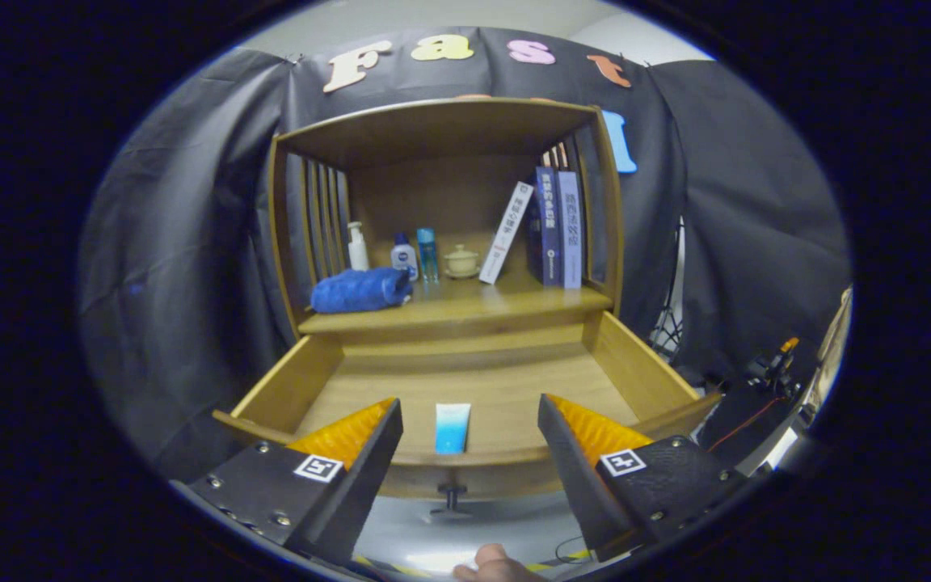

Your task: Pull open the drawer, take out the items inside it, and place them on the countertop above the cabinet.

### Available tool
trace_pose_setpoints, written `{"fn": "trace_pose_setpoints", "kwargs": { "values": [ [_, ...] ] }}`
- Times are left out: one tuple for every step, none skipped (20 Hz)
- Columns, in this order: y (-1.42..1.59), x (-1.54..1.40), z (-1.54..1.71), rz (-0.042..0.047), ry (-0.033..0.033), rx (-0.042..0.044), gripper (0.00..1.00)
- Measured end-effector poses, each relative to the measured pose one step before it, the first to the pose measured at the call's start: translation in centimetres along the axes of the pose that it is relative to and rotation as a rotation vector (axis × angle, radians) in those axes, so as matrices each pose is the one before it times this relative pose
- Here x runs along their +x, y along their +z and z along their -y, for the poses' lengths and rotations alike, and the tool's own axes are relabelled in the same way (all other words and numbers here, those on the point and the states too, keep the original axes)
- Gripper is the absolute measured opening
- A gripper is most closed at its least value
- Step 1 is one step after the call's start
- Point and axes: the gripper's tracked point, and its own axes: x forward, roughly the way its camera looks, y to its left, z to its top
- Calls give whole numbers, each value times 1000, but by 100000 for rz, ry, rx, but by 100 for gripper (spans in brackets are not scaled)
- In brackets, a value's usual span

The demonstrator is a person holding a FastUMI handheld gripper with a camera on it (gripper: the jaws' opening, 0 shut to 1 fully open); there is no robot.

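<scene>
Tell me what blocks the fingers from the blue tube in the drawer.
Nothing visible does. The blue tube lies alone on the floor of the open drawer, near its front wall, just ahead of the gap between the open gripper fingers.

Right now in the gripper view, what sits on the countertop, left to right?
Blue towel → white pump bottle → small white bottle → blue bottle → lidded ceramic pot → leaning white book → upright blue books. Hand-held gripper open over the drawer.

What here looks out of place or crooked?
Only the white book on the countertop: it tilts against the upright blue books. The drawer stands open, a blue tube inside, beyond the open gripper.
</scene>
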Motion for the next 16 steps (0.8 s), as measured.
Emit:
{"fn": "trace_pose_setpoints", "kwargs": {
  "values": [
    [896,267,82,591,249,103,100],
    [888,413,49,184,-15,-470,100],
    [785,634,170,141,-667,-412,100],
    [633,633,214,-727,-694,-662,100],
    [561,809,117,-706,-436,-380,100],
    [438,703,113,-1523,-313,-286,100],
    [221,770,-200,-1503,772,436,100],
    [106,880,-308,-1957,1106,901,100],
    [-447,991,-10,-3435,306,789,100],
    [-215,1238,-7,-2847,315,766,100],
    [-288,1390,98,-3434,-327,263,100],
    [-585,1460,148,-3250,-1089,-279,100],
    [-1013,1545,350,-4304,-1472,-1077,100],
    [-1040,1536,159,-4329,-1500,-1029,100],
    [-959,1457,150,-4076,-680,-1246,100],
    [-914,1277,-143,-4915,-201,-948,100]
  ]
}}
